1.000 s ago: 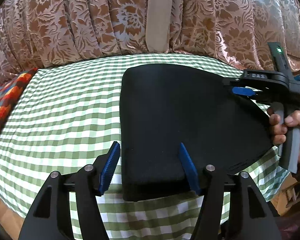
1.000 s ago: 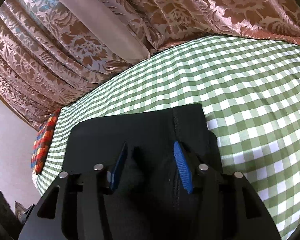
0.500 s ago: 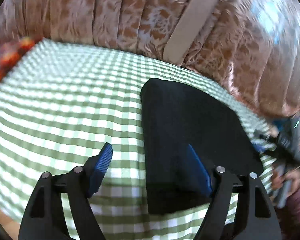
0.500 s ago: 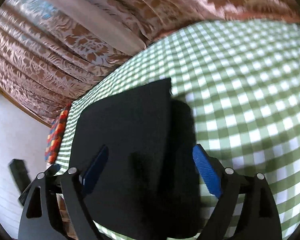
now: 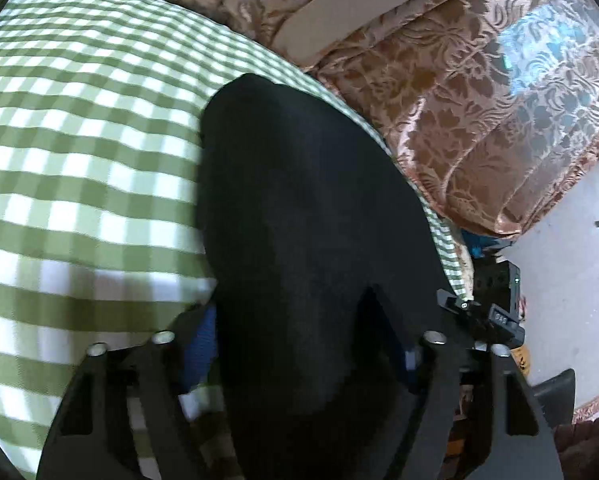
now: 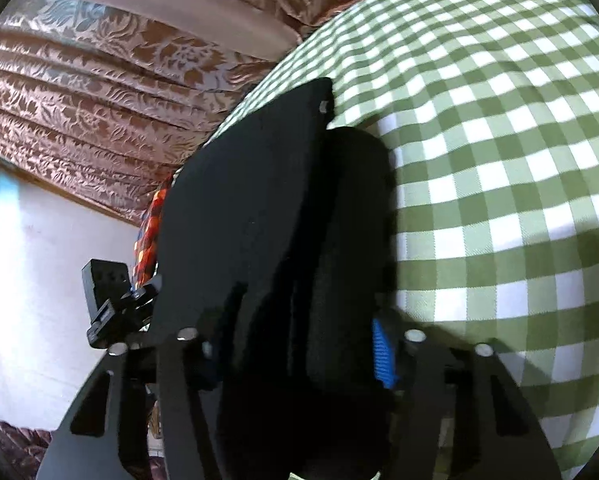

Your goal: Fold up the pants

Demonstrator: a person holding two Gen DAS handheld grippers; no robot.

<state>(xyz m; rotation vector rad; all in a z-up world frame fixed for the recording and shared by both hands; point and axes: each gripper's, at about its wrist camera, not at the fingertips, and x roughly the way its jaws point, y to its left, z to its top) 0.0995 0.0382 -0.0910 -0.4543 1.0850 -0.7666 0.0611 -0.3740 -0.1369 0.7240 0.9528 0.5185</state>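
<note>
Pants [image 5: 307, 200]: black, folded into a compact stack on the gingham worktop [image 5: 79, 160], near edge. Left gripper [image 5: 303, 356] and right gripper [image 6: 295, 344]: fingers spread, straddling the stack; grasp cannot be told. Folding judged nearly complete; final placement remains.

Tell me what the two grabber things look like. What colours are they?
Each hand-held gripper is black plastic. The left hand-held gripper and the right hand-held gripper both have two wide, flat fingers with ridged blue pads on the inner faces. Round silver bolts sit on top of the fingers. No cables or sleeves show.
</note>
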